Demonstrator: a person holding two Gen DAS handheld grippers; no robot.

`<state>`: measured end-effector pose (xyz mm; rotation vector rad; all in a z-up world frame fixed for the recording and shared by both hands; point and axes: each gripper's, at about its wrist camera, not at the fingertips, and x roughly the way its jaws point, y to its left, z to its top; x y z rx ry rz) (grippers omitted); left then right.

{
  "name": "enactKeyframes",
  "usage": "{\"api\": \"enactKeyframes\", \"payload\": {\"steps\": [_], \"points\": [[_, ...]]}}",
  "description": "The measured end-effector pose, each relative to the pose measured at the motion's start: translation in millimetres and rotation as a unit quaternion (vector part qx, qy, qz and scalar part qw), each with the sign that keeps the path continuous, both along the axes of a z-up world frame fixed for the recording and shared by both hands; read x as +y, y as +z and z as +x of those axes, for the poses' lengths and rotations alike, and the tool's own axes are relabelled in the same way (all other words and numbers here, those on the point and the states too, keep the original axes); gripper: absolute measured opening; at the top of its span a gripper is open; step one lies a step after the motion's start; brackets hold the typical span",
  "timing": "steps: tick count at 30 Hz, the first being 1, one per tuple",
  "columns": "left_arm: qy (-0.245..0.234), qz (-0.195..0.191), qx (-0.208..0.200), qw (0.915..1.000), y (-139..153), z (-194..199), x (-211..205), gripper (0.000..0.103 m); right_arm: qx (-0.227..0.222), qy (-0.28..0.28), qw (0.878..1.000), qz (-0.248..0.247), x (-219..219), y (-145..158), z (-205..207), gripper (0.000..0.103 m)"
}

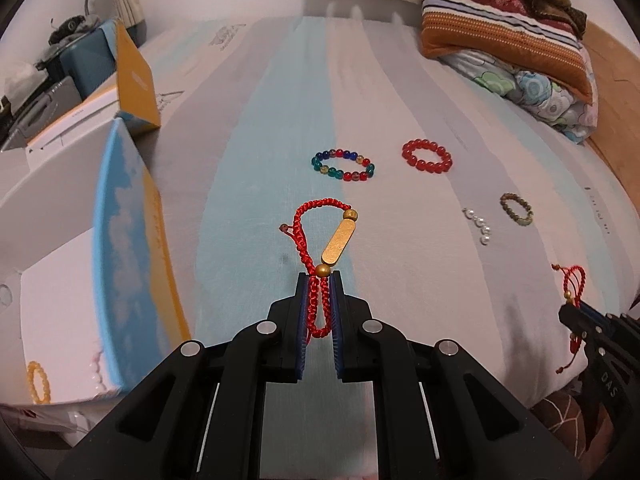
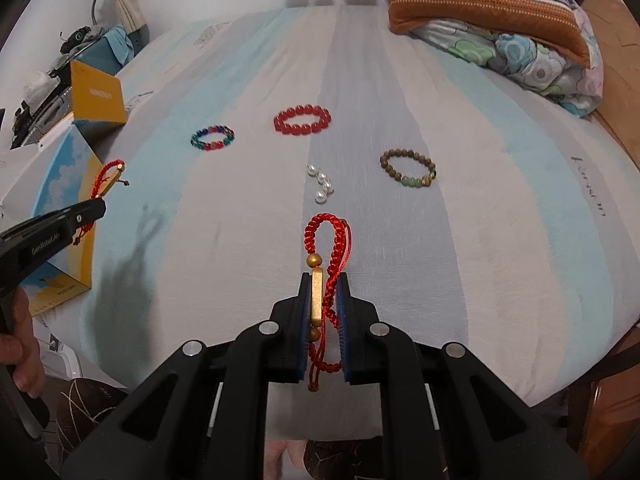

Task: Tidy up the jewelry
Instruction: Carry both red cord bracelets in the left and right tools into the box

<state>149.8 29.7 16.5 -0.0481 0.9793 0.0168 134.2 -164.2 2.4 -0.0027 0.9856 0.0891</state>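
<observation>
My left gripper point(image 1: 319, 280) is shut on a red braided cord bracelet with a gold bar point(image 1: 339, 246), which hangs above the striped bedsheet point(image 1: 260, 160). My right gripper point(image 2: 323, 280) is shut on a second red cord bracelet with a gold bar point(image 2: 318, 296), its loop sticking out past the pads. Each gripper also shows at the edge of the other's view: the right gripper point(image 1: 568, 308) and the left gripper point(image 2: 100, 206). On the sheet lie a multicoloured bead bracelet point(image 1: 343, 165), a red bead bracelet point(image 1: 426, 156), a brown wooden bead bracelet point(image 2: 408, 168) and a short pearl strand point(image 2: 322, 188).
An open white box with a blue and yellow lid point(image 1: 120, 240) stands at the bed's left edge, with a yellow bead bracelet point(image 1: 38, 386) inside. Stacked pillows point(image 1: 500, 28) fill the far right corner. A hand point(image 2: 20, 356) holds the left gripper's handle.
</observation>
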Motion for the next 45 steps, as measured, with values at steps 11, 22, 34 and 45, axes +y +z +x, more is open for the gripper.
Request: {"api": "enactKeyframes", "payload": {"steps": [11,22,34,45], "points": [[0.009,0.017,-0.025,0.9995,46,-43,9,0.009,-0.035,0.004,0.999,-0.004,19,41,-16,0.011],[0.041,0.019,-0.048,0.9978,80,-72,45,0.01,-0.058,0.029,0.998,-0.006,57,78,-18,0.011],[0.089,0.025,-0.066,0.9935,107,-95,110,0.01,-0.075,0.071,0.995,-0.006,123,102,-14,0.011],[0.151,0.03,-0.061,0.9862,110,-120,185,0.01,-0.078,0.12,0.99,-0.002,199,110,-10,0.011]]}}
